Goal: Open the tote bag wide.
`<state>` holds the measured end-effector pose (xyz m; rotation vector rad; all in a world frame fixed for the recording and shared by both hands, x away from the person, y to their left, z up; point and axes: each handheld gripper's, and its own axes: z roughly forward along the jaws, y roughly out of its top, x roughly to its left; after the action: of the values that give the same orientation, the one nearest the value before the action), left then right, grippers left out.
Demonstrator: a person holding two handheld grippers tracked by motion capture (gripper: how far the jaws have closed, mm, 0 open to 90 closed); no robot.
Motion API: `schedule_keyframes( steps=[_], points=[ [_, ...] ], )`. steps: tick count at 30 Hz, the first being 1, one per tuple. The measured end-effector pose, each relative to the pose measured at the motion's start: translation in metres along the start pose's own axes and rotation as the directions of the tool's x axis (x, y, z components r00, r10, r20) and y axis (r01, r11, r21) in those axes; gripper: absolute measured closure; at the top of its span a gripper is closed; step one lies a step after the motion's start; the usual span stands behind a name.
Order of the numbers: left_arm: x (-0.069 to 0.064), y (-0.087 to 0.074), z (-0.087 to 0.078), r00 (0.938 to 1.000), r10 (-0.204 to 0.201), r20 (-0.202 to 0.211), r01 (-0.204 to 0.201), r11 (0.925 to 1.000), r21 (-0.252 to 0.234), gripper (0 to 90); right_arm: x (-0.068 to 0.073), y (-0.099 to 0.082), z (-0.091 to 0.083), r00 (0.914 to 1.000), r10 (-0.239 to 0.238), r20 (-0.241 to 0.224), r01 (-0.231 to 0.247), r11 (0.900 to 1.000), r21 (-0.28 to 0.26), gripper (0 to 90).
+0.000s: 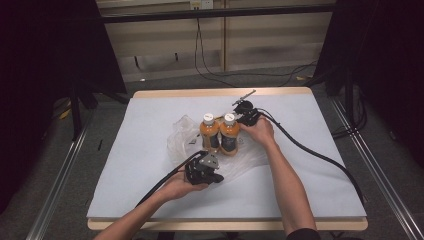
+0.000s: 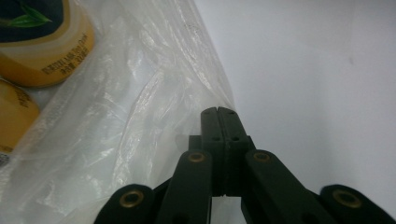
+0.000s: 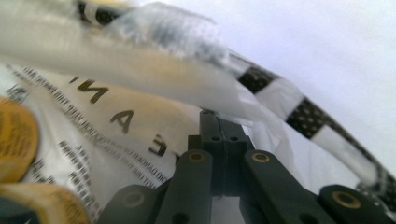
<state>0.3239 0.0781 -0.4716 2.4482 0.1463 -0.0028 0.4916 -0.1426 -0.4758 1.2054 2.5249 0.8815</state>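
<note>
Two bottles (image 1: 220, 134) upright in a clear bag (image 1: 182, 135), both grippers clamped on its film.

Standing side by side and touching, mid-table (image 1: 320, 200), white caps up, orange with dark labels. Spread flat around the bottles, bag crumpled to their left and front. Just in front of the bottles, left gripper (image 1: 214, 176) lying low in a hand (image 1: 181, 186), jaws shut tight on the bag's near edge (image 2: 140, 116), film pinched at the tips (image 2: 218, 112). Just right of the bottles, right gripper (image 1: 245, 116) held by the other hand (image 1: 260, 131), jaws closed on a printed fold of bag (image 3: 116, 121) at the tips (image 3: 217, 116). Trailing right from there across the table, a black cable (image 1: 320, 157).
</note>
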Motion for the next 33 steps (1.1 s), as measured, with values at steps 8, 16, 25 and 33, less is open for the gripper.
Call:
schedule_keyframes(
  steps=[8,16,25,33],
  points=[
    [-0.002,-0.006,-0.002,0.9992,-0.031,0.027,0.032,0.999,-0.033,90.0,0.002,-0.001,0.0,0.9999,0.014,0.005,-0.014,0.9998,-0.013,90.0],
    [0.004,-0.008,-0.015,0.9964,-0.075,0.039,0.08,0.9889,-0.126,90.0,0.01,-0.005,-0.028,0.9988,-0.031,-0.038,0.028,0.9969,-0.074,90.0],
    [0.006,-0.009,-0.024,0.9926,-0.117,0.032,0.121,0.9714,-0.204,90.0,0.008,-0.019,-0.061,0.9958,-0.017,-0.09,0.0,0.9841,-0.178,90.0],
    [0.008,-0.021,-0.039,0.9891,-0.147,-0.008,0.138,0.9484,-0.285,84.4,0.014,-0.041,-0.087,0.9942,-0.041,-0.099,0.014,0.9659,-0.259,90.0]
  ],
)
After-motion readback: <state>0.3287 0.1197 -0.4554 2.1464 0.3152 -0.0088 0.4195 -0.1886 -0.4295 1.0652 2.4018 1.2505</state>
